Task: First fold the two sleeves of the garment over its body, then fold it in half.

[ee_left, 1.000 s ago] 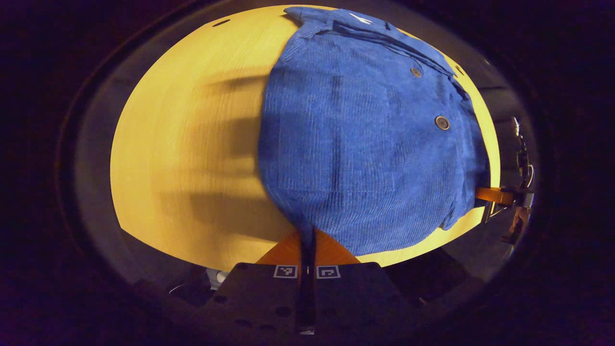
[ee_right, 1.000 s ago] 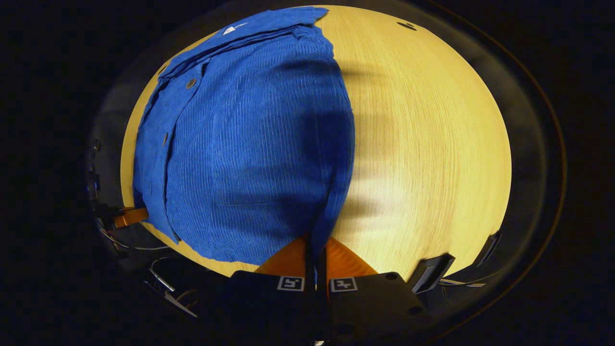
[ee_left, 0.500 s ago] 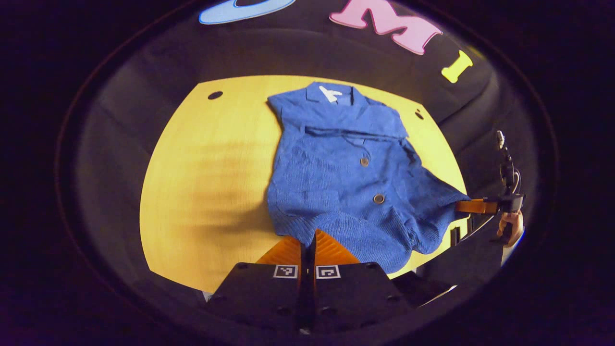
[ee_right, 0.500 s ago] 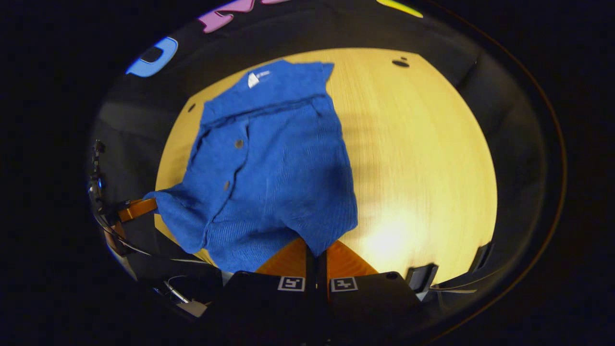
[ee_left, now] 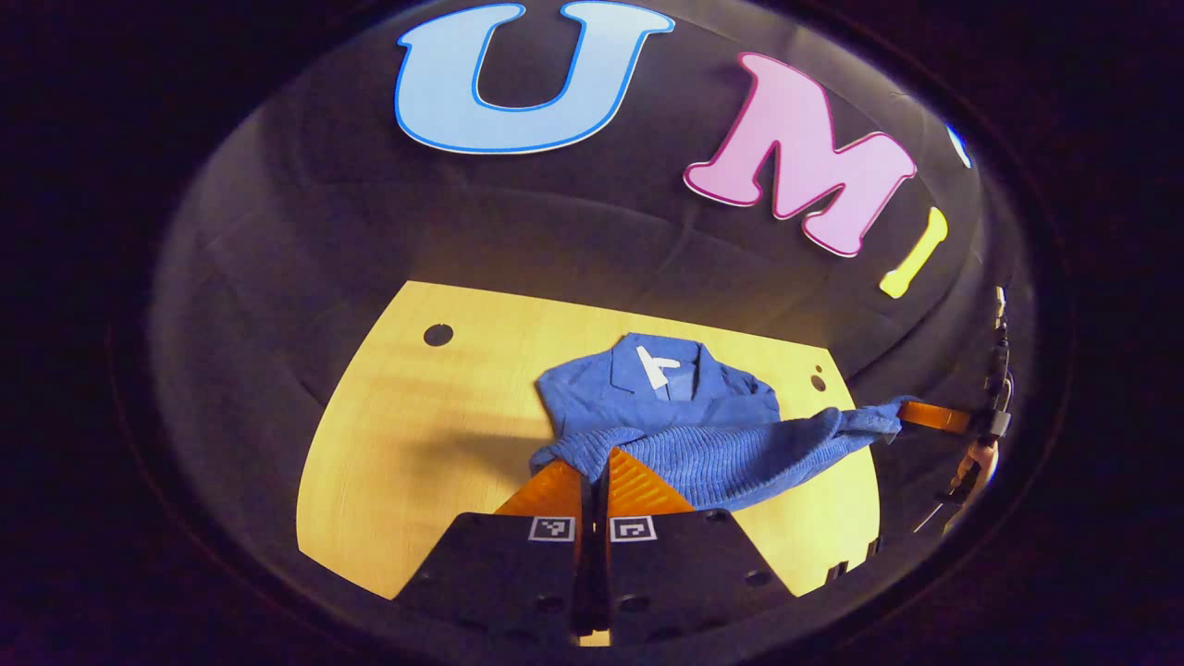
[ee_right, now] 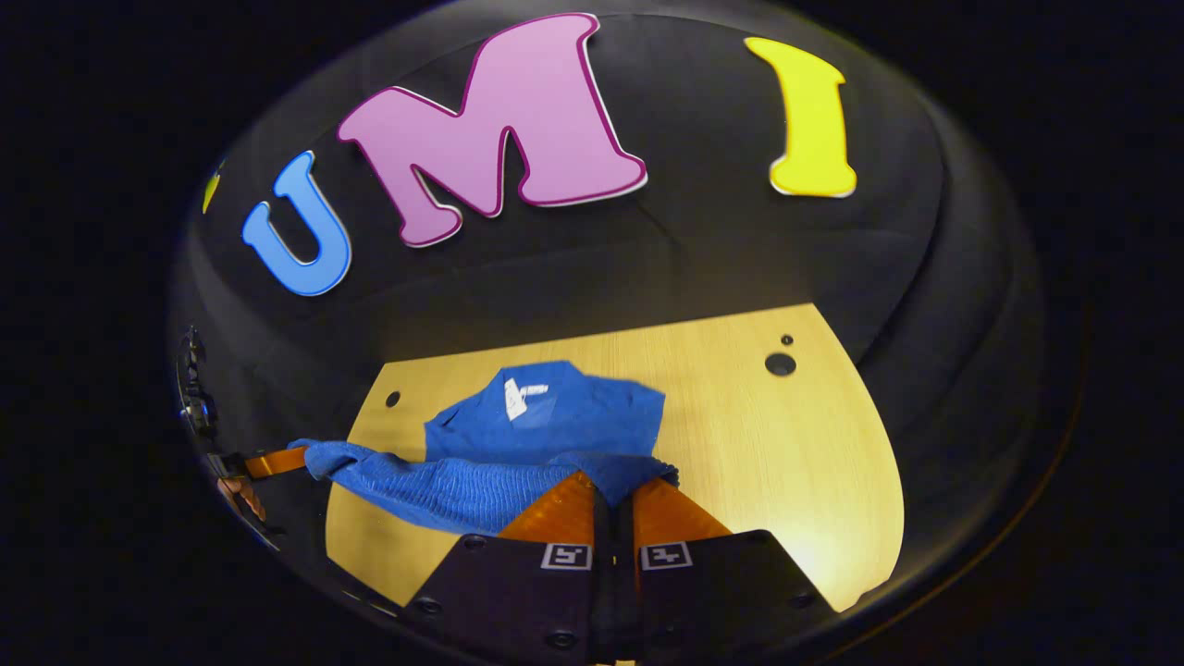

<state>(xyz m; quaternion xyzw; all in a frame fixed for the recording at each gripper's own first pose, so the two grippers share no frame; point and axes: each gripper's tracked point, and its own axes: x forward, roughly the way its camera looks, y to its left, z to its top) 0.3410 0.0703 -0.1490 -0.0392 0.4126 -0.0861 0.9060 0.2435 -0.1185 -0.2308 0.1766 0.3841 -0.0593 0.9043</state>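
Garment (ee_left: 703, 444): one, hem pinched by two tools, left (ee_left: 592, 476), right (ee_right: 615, 495).

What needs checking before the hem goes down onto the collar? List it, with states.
1. Left gripper pinching its hem corner: ok, fingers closed on cloth.
2. Right gripper pinching the other corner: ok.
3. Hem of the blue garment lifted off the table: ok, it sags between the grippers.
4. Collar end lying flat on the table: ok.
5. Sleeves folded over the body: cannot tell, lifted cloth hides them.
6. Hem level with collar line: cannot tell.
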